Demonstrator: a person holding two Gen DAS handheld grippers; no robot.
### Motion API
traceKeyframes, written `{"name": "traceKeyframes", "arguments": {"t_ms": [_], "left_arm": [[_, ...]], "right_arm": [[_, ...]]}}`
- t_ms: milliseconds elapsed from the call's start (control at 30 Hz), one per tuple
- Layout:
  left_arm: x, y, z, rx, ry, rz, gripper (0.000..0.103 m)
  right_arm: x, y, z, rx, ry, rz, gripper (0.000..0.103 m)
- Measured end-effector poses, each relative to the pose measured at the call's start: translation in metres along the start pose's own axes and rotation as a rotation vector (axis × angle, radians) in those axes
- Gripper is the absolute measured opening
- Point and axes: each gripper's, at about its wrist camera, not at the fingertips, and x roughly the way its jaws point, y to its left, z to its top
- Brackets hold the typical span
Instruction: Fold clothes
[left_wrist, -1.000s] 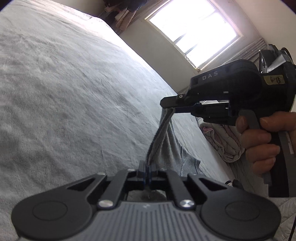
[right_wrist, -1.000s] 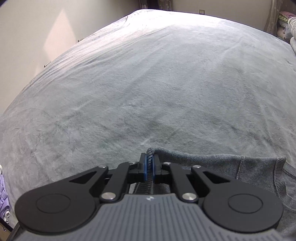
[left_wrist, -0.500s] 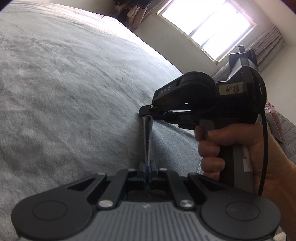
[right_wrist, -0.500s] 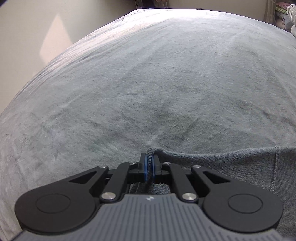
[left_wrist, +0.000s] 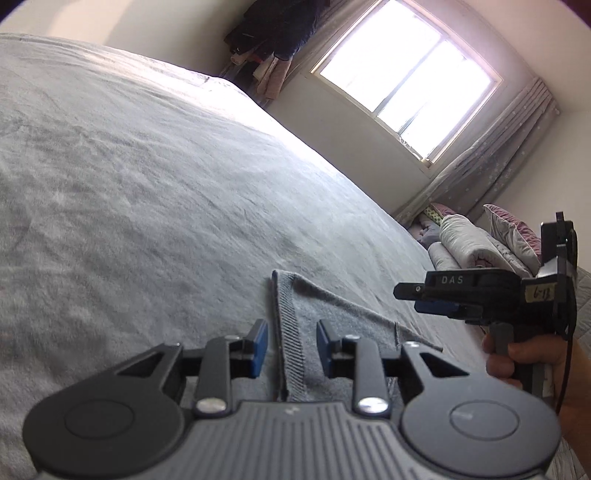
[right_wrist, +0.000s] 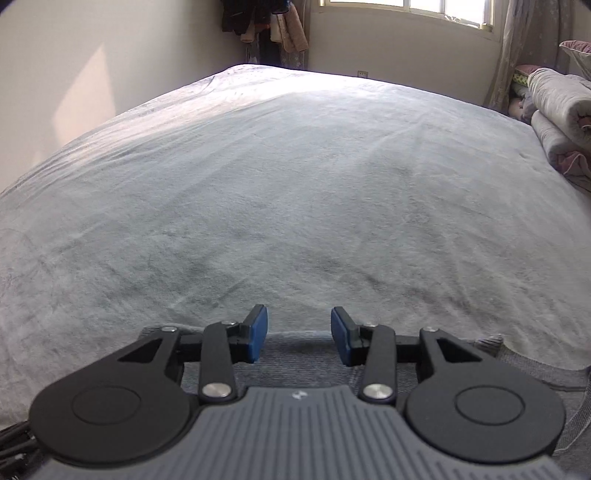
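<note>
Left gripper (left_wrist: 290, 347) and right gripper (right_wrist: 298, 334): jaws opening, clear of the grey garment (left_wrist: 295, 314) lying flat on the bed (right_wrist: 295, 184).

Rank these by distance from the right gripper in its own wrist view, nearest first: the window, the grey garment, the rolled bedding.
From the right gripper, jaws opening:
1. Grey garment, directly beneath the fingers.
2. Rolled bedding, far right.
3. Window, top, on the far wall.
</note>
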Motion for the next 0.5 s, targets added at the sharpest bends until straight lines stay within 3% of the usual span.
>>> {"name": "traceKeyframes", "arguments": {"t_ms": [200, 333, 500], "left_arm": [[0.002, -0.009, -0.007, 0.062, 0.071, -0.063, 0.028], [0.018, -0.008, -0.016, 0.109, 0.148, -0.025, 0.030], [0.016, 0.006, -0.012, 0.038, 0.158, -0.057, 0.030]], "right_arm": [[0.015, -0.053, -0.031, 0.111, 0.061, -0.082, 0.041], [0.031, -0.065, -0.035, 0.135, 0.035, -0.085, 0.039], [0.051, -0.073, -0.028, 0.136, -0.006, -0.096, 0.041]]}}
